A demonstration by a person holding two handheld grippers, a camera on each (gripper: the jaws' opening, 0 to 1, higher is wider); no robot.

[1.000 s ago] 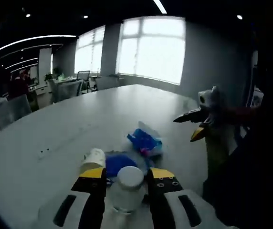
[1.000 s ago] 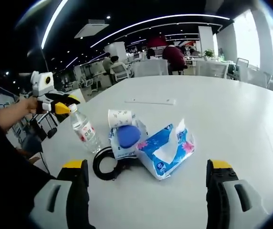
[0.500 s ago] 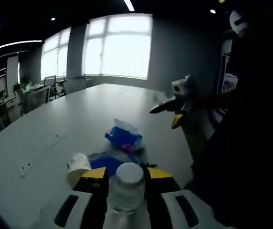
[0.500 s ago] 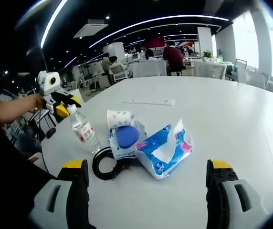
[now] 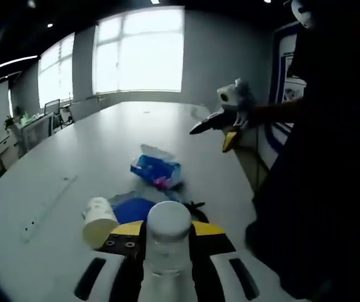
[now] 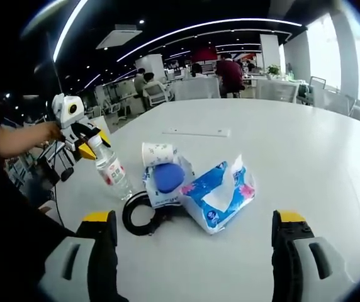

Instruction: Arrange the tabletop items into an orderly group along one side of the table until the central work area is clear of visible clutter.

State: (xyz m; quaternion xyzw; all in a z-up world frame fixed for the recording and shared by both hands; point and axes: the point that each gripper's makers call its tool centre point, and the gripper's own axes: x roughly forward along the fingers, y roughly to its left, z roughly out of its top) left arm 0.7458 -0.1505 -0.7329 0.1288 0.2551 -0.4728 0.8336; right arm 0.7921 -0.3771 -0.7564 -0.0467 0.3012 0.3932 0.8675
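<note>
We see the white worktop (image 6: 306, 151) carrying a blue tissue pack (image 6: 221, 195), a black cable coil (image 6: 139, 217) partly hidden under a blue-lidded pouch (image 6: 166, 179), and a paper cup (image 6: 158, 154) lying on its side. Our left gripper (image 5: 167, 236) clamps the clear water bottle (image 6: 111, 170) near its cap, the bottle standing roughly upright on the worktop's near edge. Our right gripper (image 6: 192, 233) hangs wide open, holding nothing

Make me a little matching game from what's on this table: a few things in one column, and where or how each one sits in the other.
Things:
1. water bottle
2. paper cup
3. black cable
4. tissue pack

States:
A. coiled in a loop
B. lying on its side
C. gripped at the cap by the left claw
D. blue, white sheet poking out

Pairs: 1-C, 2-B, 3-A, 4-D
</note>
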